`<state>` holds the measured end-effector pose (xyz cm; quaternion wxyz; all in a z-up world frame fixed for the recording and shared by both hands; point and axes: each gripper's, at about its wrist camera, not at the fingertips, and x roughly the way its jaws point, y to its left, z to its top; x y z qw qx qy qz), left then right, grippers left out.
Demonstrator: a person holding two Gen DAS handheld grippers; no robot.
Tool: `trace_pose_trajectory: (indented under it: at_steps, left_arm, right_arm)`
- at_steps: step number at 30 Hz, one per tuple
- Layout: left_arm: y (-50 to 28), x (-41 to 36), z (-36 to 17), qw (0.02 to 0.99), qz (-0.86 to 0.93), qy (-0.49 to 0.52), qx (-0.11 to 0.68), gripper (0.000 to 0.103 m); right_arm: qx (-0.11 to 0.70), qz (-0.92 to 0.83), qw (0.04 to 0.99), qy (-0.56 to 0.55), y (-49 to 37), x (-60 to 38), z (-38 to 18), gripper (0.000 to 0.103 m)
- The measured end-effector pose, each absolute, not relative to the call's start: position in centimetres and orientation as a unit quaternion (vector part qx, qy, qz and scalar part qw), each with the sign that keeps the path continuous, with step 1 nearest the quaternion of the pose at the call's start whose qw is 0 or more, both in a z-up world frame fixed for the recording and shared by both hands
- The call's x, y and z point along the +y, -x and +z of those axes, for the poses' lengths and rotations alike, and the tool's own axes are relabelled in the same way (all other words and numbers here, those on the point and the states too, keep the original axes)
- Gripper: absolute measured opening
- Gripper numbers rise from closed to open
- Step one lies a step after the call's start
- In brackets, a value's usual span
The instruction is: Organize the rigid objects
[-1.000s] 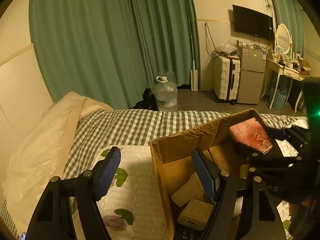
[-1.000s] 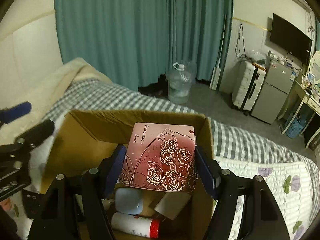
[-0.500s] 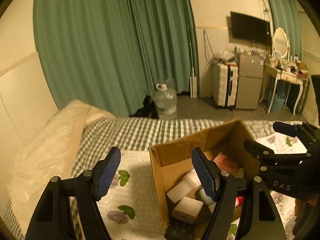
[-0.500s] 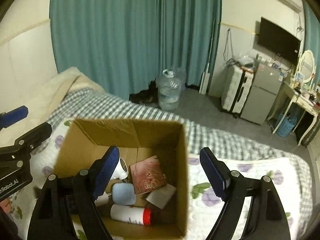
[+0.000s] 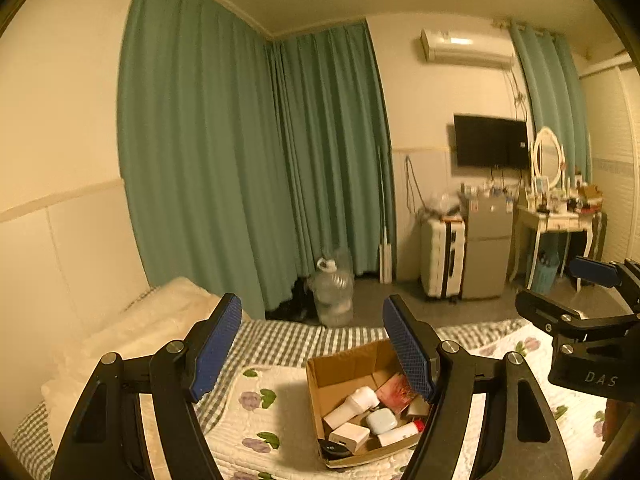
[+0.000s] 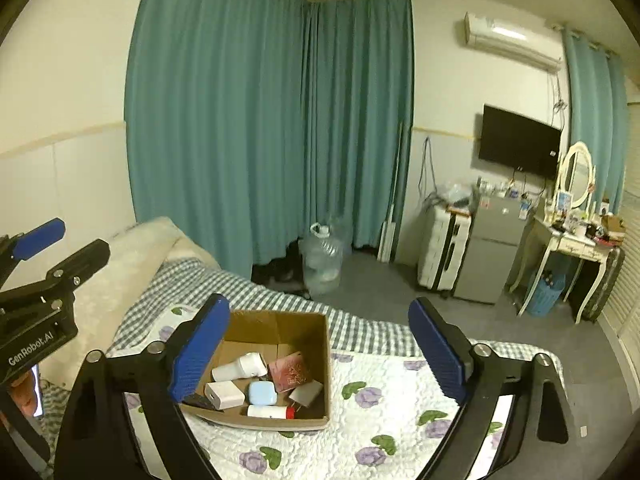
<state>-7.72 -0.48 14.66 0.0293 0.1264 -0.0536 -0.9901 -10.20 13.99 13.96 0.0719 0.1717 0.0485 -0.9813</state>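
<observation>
An open cardboard box (image 6: 324, 344) (image 5: 352, 364) sits on the bed's floral quilt. Inside lie a red rose-patterned card (image 6: 289, 371) (image 5: 396, 389), a white bottle (image 6: 239, 366), a white charger (image 6: 224, 395), a pale blue case (image 6: 262, 393), a white tube with a red cap (image 6: 270, 412) and a grey plug (image 6: 305, 393). My right gripper (image 6: 320, 348) is open and empty, high above the box. My left gripper (image 5: 314, 350) is open and empty, raised above the box's left side.
The quilt (image 6: 400, 420) covers the bed, with a cream pillow (image 6: 132, 264) at the left. Past the bed are teal curtains (image 6: 272, 120), a water jug (image 6: 322, 258), a suitcase (image 6: 440, 248), a small fridge (image 6: 492, 248) and a dressing table (image 6: 572, 248).
My right gripper opened and dropped the red rose card into the box. Both grippers then rose and pulled back, so the box looks smaller and lower.
</observation>
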Motion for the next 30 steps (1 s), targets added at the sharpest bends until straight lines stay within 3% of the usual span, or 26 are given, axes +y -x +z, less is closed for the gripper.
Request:
trace_pose_trajectory:
  at_steps: [3,5,22,30]
  left_arm:
    - [5.8,-0.5,15.1,0.032,-0.993,-0.107,-0.041,0.076]
    - [4.8,-0.4,14.8,0.040,-0.994,-0.095,-0.036,0.084]
    - [4.9,0.6,3.2,0.062,-0.985,-0.157,-0.031,0.084]
    - [4.8,0.3,0.5,0.070,-0.982,-0.174,-0.037,0.084]
  right_arm:
    - [0.056,-0.985,0.064,-0.150,8.1,14.3,14.4,0.103]
    - [0.053,-0.986,0.067,-0.143,7.2,14.7,14.3,0.103]
    - [0.002,-0.984,0.068,-0.165,6.8,17.5,3.0,0.103]
    - [0.006,-0.981,0.071,-0.180,7.7,17.1,0.4,0.103]
